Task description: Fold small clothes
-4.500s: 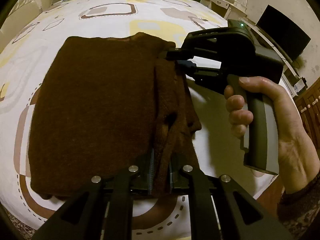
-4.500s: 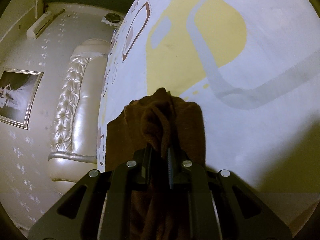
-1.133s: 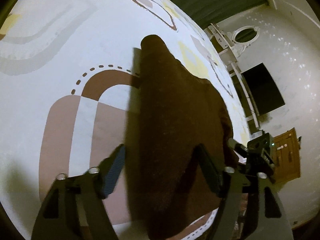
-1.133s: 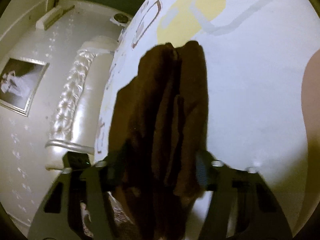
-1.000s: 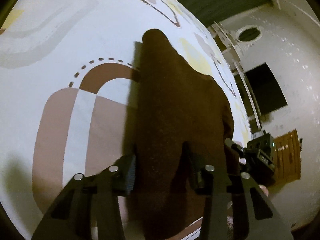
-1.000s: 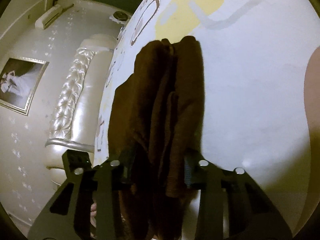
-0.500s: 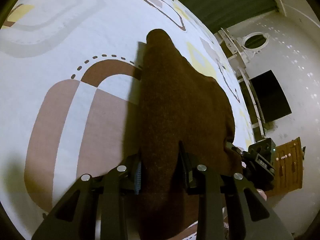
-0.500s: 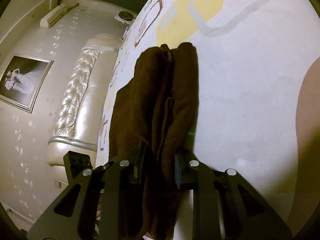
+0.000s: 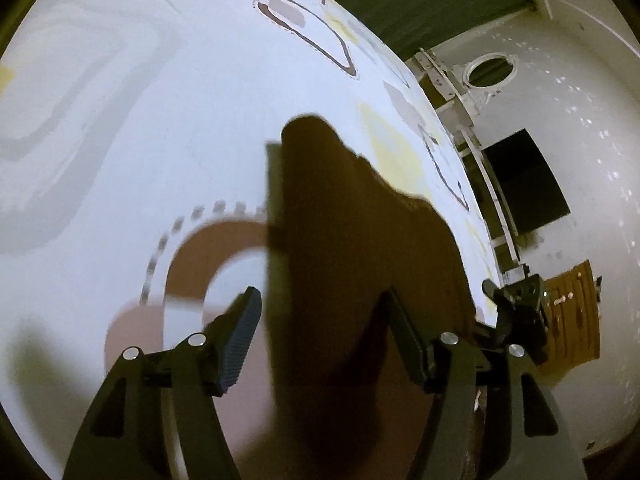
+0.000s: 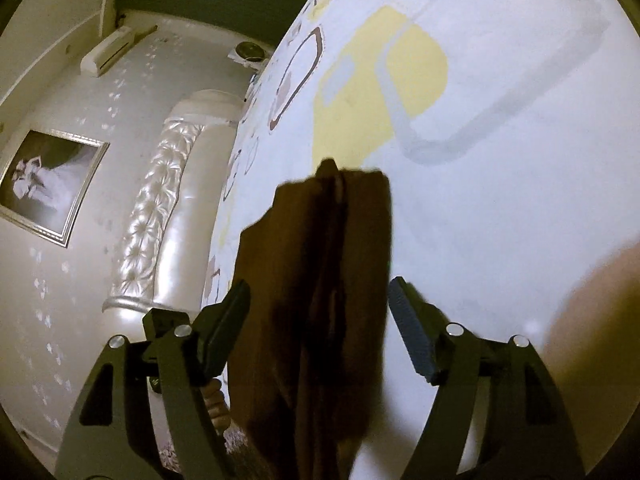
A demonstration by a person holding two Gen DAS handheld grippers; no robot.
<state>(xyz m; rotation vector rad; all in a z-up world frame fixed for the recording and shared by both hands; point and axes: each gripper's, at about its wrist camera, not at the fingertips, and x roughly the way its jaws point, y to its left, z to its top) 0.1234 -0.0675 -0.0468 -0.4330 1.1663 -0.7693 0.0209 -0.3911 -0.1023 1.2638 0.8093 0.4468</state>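
Now both sets of jaws are opening, pads clear of the folded, layered brown garment (image 9: 360, 264).

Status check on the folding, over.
Left gripper and right gripper: jaws opening, pads clear of cloth. Brown garment folded narrow, lying on bed sheet between both sets of jaws. Nothing in the way.
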